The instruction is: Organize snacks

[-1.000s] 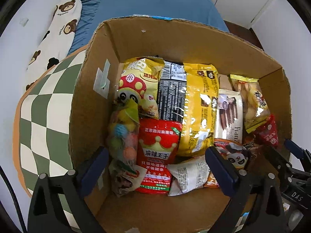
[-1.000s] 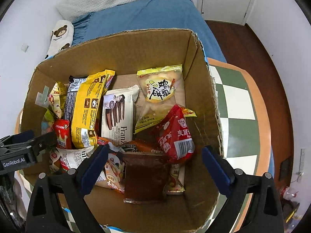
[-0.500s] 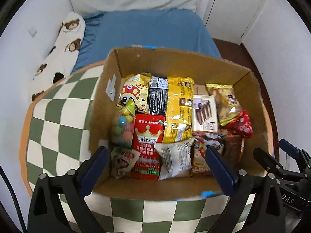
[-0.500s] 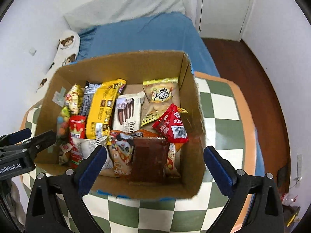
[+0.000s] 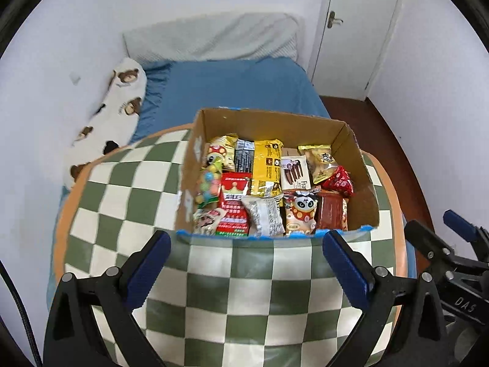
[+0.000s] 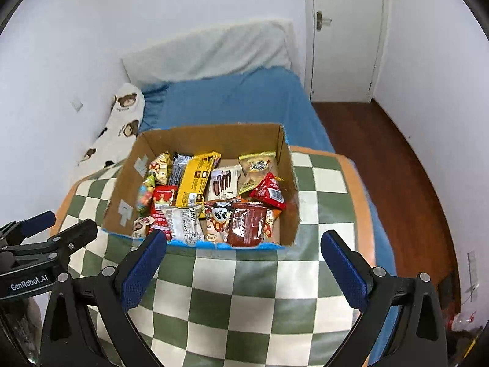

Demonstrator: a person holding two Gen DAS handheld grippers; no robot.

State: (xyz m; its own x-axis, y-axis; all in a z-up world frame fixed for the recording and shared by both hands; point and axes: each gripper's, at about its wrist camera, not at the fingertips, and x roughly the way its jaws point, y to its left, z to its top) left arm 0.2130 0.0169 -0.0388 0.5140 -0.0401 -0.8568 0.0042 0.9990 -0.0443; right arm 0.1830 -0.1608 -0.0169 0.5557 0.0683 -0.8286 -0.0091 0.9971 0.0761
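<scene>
Resting on checkered table [image 5: 128, 189]: cardboard box [image 5: 269, 122], packed with snack packets [image 5: 266, 165]. Left gripper [image 5: 244, 263] and right gripper [image 6: 241, 257]: jaws spread wide, empty, near box front edge, not touching.

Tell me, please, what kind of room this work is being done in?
Most likely a bedroom in a home. A bed with a blue sheet stands against the wall, with a bear-print pillow on it and a closed white door beyond. The cardboard box of snacks sits on a checkered surface.
</scene>
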